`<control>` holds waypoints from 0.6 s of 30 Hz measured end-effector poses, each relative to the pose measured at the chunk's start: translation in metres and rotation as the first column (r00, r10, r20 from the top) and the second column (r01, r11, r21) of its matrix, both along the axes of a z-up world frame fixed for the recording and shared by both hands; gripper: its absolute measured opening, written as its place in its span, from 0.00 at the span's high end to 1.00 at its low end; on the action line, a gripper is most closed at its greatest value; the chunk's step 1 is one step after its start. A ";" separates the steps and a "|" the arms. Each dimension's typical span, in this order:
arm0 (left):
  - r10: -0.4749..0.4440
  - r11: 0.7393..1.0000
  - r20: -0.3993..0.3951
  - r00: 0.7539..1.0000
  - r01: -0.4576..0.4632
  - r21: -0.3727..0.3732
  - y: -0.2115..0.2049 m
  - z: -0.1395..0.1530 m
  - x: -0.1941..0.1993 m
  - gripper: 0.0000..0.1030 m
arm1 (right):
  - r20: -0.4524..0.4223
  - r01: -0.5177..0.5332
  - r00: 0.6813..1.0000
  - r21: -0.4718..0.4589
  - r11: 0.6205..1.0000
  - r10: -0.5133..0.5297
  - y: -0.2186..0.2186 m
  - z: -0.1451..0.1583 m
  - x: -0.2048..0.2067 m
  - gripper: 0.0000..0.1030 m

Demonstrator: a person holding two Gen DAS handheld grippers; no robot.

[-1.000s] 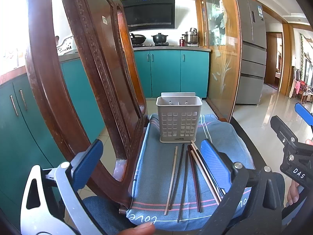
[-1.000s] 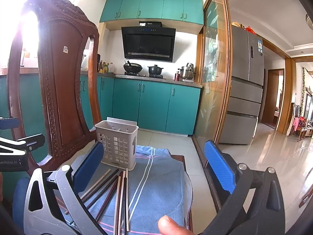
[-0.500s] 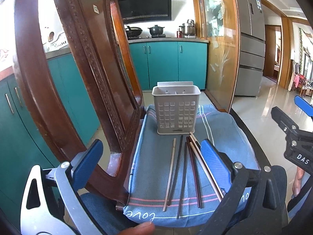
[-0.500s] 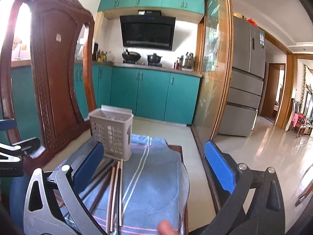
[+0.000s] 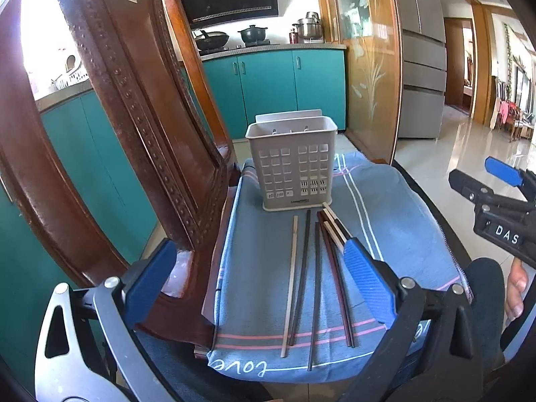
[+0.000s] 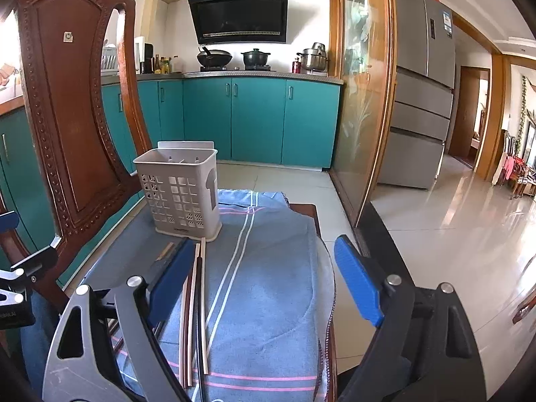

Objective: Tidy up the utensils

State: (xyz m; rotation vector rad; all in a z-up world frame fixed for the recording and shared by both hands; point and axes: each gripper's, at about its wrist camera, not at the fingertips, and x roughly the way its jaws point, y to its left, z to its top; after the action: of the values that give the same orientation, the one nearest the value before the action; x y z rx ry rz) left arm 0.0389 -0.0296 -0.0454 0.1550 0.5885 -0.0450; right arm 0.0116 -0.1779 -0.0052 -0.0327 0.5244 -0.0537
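Several chopsticks (image 5: 315,268) (image 6: 194,308), some pale and some dark, lie lengthwise on a blue striped cloth (image 5: 395,234) (image 6: 268,284) that covers a chair seat. Behind them stands a grey perforated utensil basket (image 5: 291,164) (image 6: 181,191), upright and empty as far as I see. My left gripper (image 5: 258,278) hovers open above the near ends of the chopsticks, holding nothing. My right gripper (image 6: 264,281) is above the cloth to the right of the chopsticks; its jaws are closing with nothing between them. It also shows at the right edge of the left wrist view (image 5: 495,197).
A carved wooden chair back (image 5: 134,117) (image 6: 73,107) rises close on the left. Teal kitchen cabinets (image 6: 254,117), a stove with pots and a grey fridge (image 6: 422,100) stand behind. Tiled floor (image 6: 452,234) drops away right of the seat. A hand (image 5: 516,288) holds the right gripper.
Both grippers have come down and forward toward the cloth, so basket and chopsticks sit higher in view. The right gripper's blue pads stand closer together than before.
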 end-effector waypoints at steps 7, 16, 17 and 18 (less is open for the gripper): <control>0.001 1.000 -0.020 1.000 -0.001 -0.010 -0.001 -0.004 0.005 0.04 | -0.010 0.003 1.000 -0.006 1.000 -0.003 -0.002 -0.001 0.001 0.18; -0.021 0.999 -0.051 0.998 0.018 -0.043 -0.006 -0.018 0.023 0.04 | -0.045 0.026 0.999 -0.060 0.998 -0.029 -0.008 -0.007 0.014 0.17; -0.029 0.998 -0.056 0.998 0.026 -0.051 -0.008 -0.020 0.029 0.05 | -0.038 0.029 0.999 -0.060 0.998 -0.031 -0.011 -0.004 0.015 0.17; -0.035 0.998 -0.059 0.998 0.032 -0.049 -0.010 -0.020 0.034 0.09 | -0.034 0.031 0.999 -0.057 0.998 -0.033 -0.013 -0.002 0.016 0.17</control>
State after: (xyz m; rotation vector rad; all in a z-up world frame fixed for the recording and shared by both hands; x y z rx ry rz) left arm 0.0734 -0.0400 -0.0658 0.1176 0.6442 -0.0965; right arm 0.0274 -0.1912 -0.0073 -0.0804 0.5583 -0.0990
